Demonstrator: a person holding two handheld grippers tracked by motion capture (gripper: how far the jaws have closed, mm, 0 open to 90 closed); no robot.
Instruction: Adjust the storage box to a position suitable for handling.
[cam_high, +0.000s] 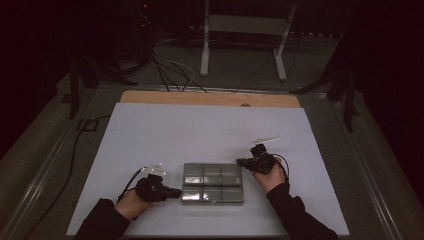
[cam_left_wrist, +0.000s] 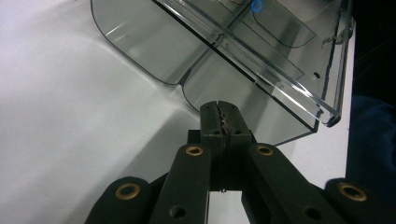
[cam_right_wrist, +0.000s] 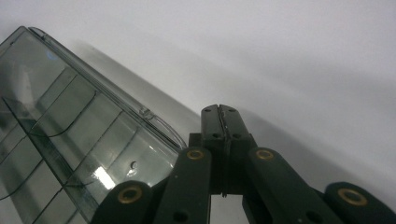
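Note:
A clear grey plastic compartment box (cam_high: 212, 183) lies flat on the white table sheet (cam_high: 200, 130), near the front edge. My left gripper (cam_high: 175, 192) is shut, its tips at the box's left side. In the left gripper view the closed tips (cam_left_wrist: 220, 112) sit against the box wall (cam_left_wrist: 261, 56). My right gripper (cam_high: 241, 162) is shut at the box's right rear corner. The right gripper view has its closed tips (cam_right_wrist: 220, 114) beside the box lid (cam_right_wrist: 70, 135), with nothing held between the jaws.
The white sheet covers a wooden tabletop (cam_high: 210, 98). A white metal stand (cam_high: 245, 35) and cables (cam_high: 170, 70) lie on the floor beyond the table. Dark sleeves (cam_high: 300, 215) enter from the bottom.

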